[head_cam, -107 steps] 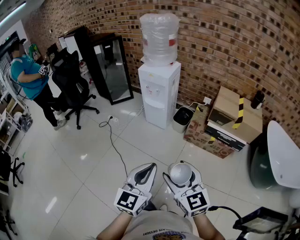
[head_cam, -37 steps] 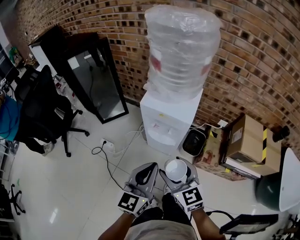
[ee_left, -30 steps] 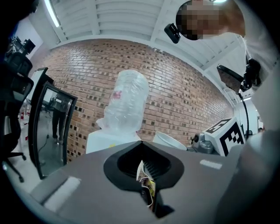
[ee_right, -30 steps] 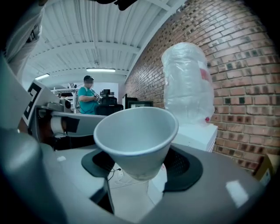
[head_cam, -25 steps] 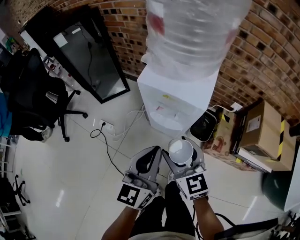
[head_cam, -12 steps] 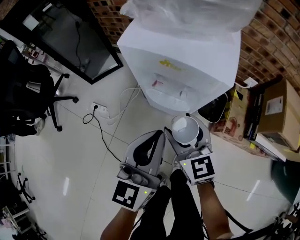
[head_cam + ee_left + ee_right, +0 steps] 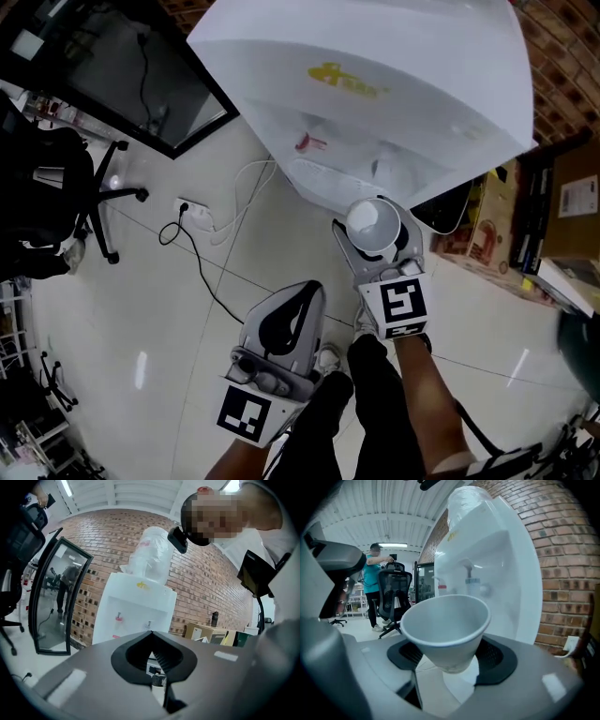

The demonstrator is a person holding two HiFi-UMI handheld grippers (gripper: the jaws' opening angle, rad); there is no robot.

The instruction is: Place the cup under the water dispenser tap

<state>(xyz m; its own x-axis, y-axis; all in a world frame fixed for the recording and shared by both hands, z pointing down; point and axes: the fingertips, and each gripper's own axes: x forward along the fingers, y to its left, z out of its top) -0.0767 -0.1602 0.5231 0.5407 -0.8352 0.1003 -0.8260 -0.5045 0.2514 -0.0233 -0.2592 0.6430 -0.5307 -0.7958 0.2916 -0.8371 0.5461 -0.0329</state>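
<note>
A white paper cup (image 7: 372, 221) stands upright between the jaws of my right gripper (image 7: 375, 236), which is shut on its lower part. In the right gripper view the cup (image 7: 446, 623) fills the middle, held by the gripper (image 7: 449, 660). Just ahead is the white water dispenser (image 7: 375, 56) with its red tap (image 7: 442, 588) and blue tap (image 7: 471, 580) in the niche. The cup is in front of the taps, short of the niche. My left gripper (image 7: 307, 291) hangs lower and further back, jaws shut and empty (image 7: 150, 632).
A black office chair (image 7: 56, 178) and a glass-door cabinet (image 7: 122, 66) stand left of the dispenser. A cable and floor socket (image 7: 192, 211) lie on the white tiles. A black bin (image 7: 452, 208) and cardboard boxes (image 7: 562, 216) sit to the right. A person (image 7: 373, 576) stands far off.
Both grippers have come down and the view has closed in on the dispenser. The right gripper carried the cup forward toward the tap niche; the left one dropped back.
</note>
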